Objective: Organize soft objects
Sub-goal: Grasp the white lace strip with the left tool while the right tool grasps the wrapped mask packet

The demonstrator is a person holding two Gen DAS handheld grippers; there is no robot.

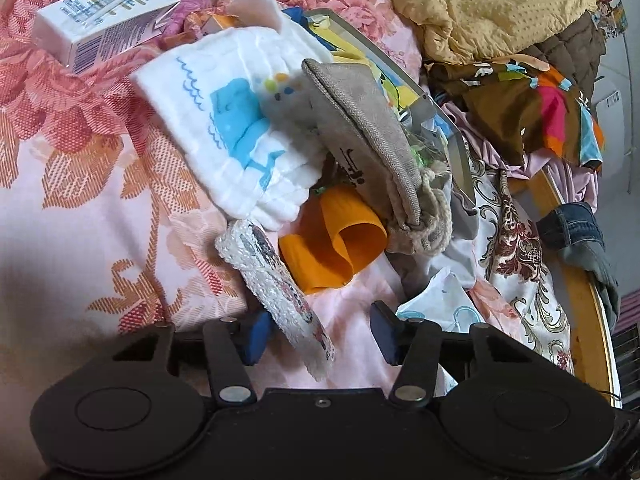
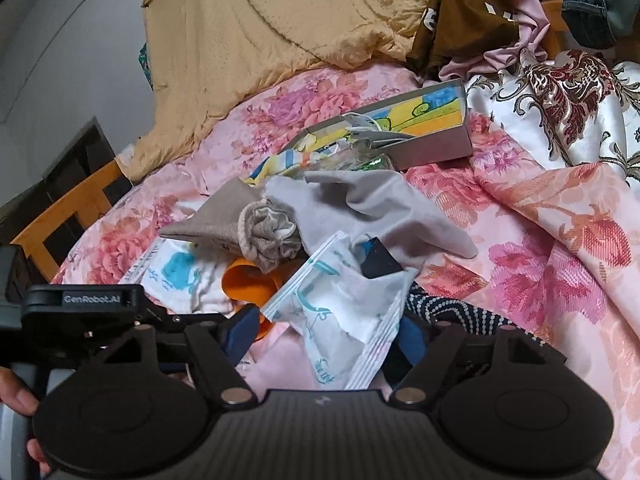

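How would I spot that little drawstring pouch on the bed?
Start at the pink floral bedspread and find the heap in its middle. The pouch lies on top, between the white cloth with a blue whale and the picture box. It alone is beige burlap, gathered by a rope cord.

The orange cup (image 2: 244, 280) is mostly hidden under the brown bag (image 2: 224, 224) and the white wrapper (image 2: 344, 304). The writing on the white box (image 1: 104, 20) at the far left is too blurry to read. The flat picture box (image 1: 384, 64) is half covered by the bag. The jeans (image 2: 592, 0) are cut off at the top right edge. A hand (image 2: 16, 400) shows only partly at the left edge.
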